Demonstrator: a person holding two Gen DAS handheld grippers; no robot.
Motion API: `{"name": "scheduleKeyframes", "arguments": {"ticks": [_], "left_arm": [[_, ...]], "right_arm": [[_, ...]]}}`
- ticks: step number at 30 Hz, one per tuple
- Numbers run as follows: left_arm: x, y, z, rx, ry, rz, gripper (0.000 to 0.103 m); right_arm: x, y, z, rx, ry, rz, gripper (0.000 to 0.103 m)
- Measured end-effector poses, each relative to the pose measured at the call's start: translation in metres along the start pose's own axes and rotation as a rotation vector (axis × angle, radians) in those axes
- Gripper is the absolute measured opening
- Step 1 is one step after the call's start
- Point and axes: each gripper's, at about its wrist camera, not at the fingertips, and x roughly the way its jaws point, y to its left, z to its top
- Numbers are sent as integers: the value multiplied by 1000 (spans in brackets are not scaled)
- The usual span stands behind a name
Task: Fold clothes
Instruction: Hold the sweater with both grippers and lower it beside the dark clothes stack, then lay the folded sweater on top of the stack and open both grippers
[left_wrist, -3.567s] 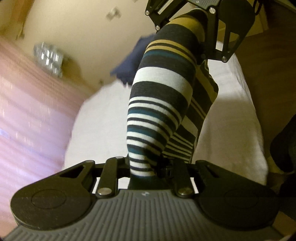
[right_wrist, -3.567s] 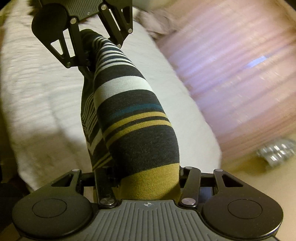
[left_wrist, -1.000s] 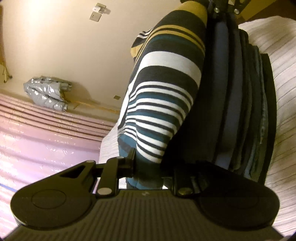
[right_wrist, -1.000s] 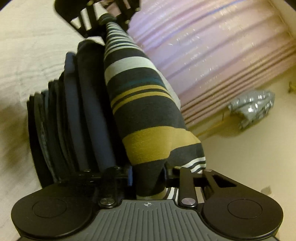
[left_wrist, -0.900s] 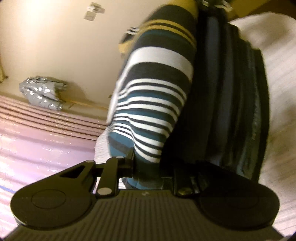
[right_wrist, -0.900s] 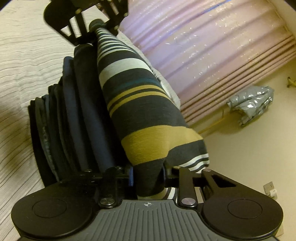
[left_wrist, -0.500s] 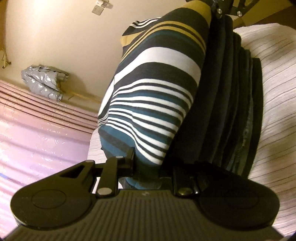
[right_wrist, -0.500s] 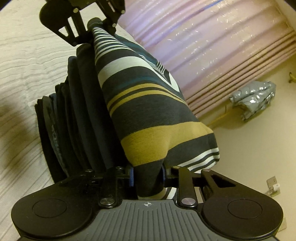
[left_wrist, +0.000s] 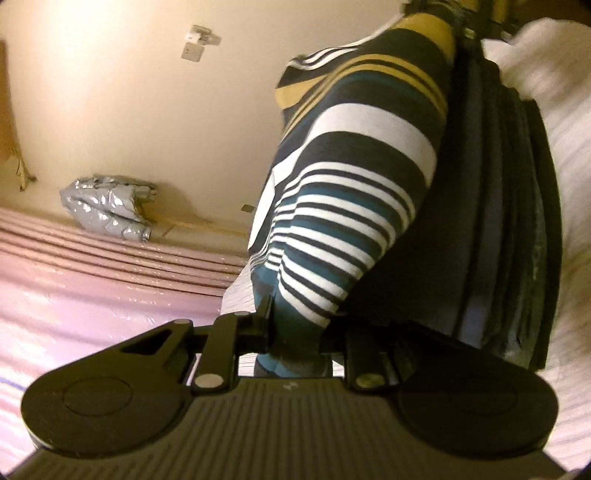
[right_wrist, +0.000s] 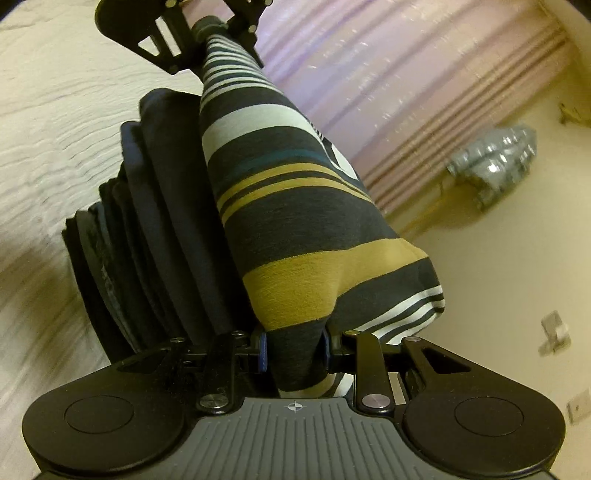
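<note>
A folded striped garment (left_wrist: 354, 206) in dark grey, white, teal and mustard is stretched between my two grippers. My left gripper (left_wrist: 295, 339) is shut on its teal-striped end. My right gripper (right_wrist: 293, 350) is shut on the mustard and grey end of the striped garment (right_wrist: 295, 221). It lies against the top of a stack of folded dark clothes (left_wrist: 509, 229), also seen as the dark stack (right_wrist: 155, 229) in the right wrist view. The left gripper (right_wrist: 205, 27) shows at the far end in the right wrist view; the right one is only a blur at the left view's top edge.
The stack rests on a white ribbed bedspread (right_wrist: 48, 122). Pink curtains (left_wrist: 74, 288) hang beyond the bed. A silver crinkled bundle (left_wrist: 107, 206) sits by the cream wall (left_wrist: 129, 103). A small wall fitting (left_wrist: 197, 44) is mounted on that wall.
The striped garment came from hanging in the air onto the dark stack. In the last second it spread wider over the stack, with both grippers still shut on it.
</note>
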Motion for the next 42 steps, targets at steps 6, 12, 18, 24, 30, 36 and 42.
{"name": "scheduleKeyframes", "arguments": {"ticks": [6,12,18,24,30,36,42], "left_arm": [[14,-23,-22,-77,70,-34,17],[0,-24,-11,-120,53,-26,20],[-16,-17,-17,-175,67,-34,28],[-40,0,-28,-276,73,-59,35],[-80,26,-45,-481,14,-34,34],[-82,66,-40,-712,-36,-33,34],[-40,59,-30,-839,55,-193,30]], "right_arm": [[-3,-6,20,-58,-10,24,26],[-2,-3,6,-135,12,23,28],[-11,-9,3,-120,9,-14,50],[-25,-14,-2,-82,19,-33,51],[-62,-30,5,63,-41,-10,51],[-50,-61,21,321,-81,72,51],[-13,-90,30,601,-53,190,51]]}}
